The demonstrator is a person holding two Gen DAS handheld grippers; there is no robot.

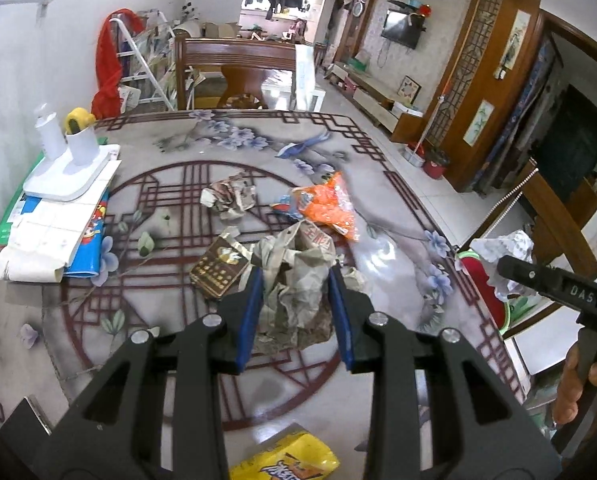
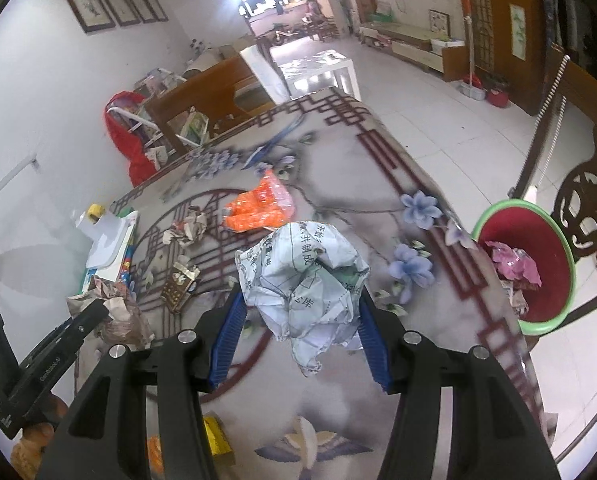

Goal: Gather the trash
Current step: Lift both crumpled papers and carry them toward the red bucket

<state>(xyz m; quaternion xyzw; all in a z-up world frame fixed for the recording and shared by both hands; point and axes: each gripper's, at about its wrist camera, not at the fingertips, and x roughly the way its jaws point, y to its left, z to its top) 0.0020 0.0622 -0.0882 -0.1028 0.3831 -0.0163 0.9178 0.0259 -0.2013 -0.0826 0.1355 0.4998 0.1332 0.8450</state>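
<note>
My left gripper [image 1: 296, 278] is shut on a crumpled brownish newspaper wad [image 1: 294, 280] resting on the patterned table [image 1: 178, 360]. My right gripper [image 2: 300, 300] is shut on a crumpled white printed paper ball [image 2: 306, 280], held above the table's right side. The red bin with a green rim [image 2: 538, 320] stands off the table's right edge and holds pink and paper trash. On the table lie an orange plastic bag [image 1: 330, 204], a small crumpled paper [image 1: 228, 196], a brown-gold packet [image 1: 216, 270] and a yellow wrapper [image 1: 286, 460].
A white stand with cups [image 1: 68, 164] sits on stacked papers and books [image 1: 54, 232] at the table's left. A wooden chair [image 1: 234, 72] stands behind the table. A second chair [image 2: 582, 208] is beside the bin.
</note>
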